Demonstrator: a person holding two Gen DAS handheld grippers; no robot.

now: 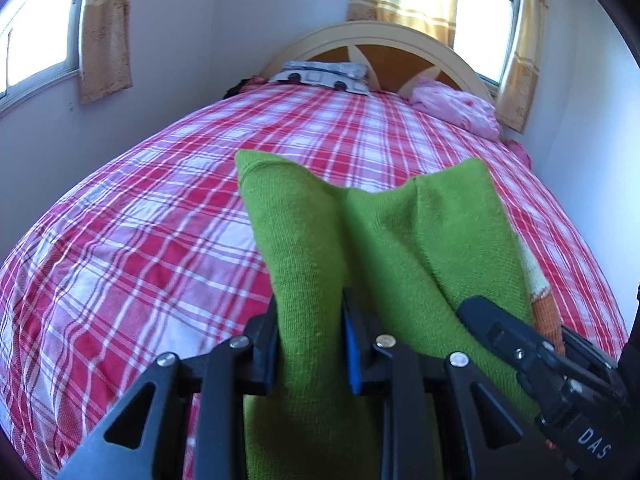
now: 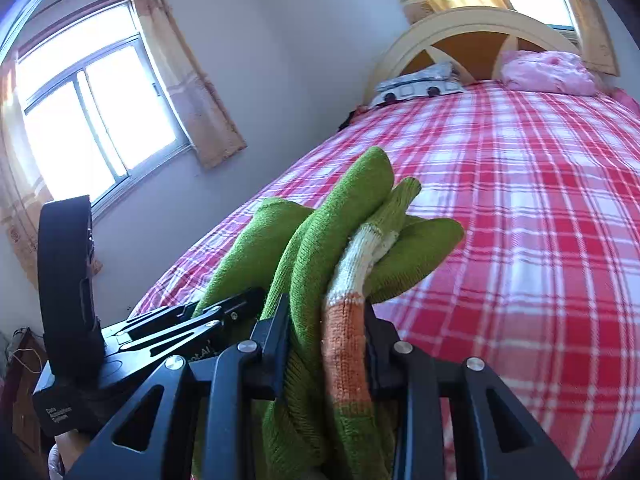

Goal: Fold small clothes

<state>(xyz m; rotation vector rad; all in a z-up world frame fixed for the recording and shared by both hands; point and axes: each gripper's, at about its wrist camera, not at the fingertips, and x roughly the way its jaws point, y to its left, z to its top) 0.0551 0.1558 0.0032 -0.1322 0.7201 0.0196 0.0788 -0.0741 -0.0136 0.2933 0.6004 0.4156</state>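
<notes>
A small green knitted garment (image 1: 360,240) with a white and orange striped cuff (image 2: 344,320) is held up over the bed between both grippers. My left gripper (image 1: 310,336) is shut on a green fold of it. My right gripper (image 2: 326,340) is shut on a bunched part with the striped cuff. The right gripper shows in the left wrist view (image 1: 532,356) at lower right, close beside the cloth. The left gripper shows in the right wrist view (image 2: 168,328) at lower left. The garment's lower part is hidden behind the jaws.
The bed (image 1: 140,220) has a red and white plaid cover. A patterned pillow (image 1: 320,74) and pink bedding (image 1: 456,106) lie at the headboard (image 1: 384,36). Walls stand close at left and right; curtained windows (image 2: 92,116) are behind.
</notes>
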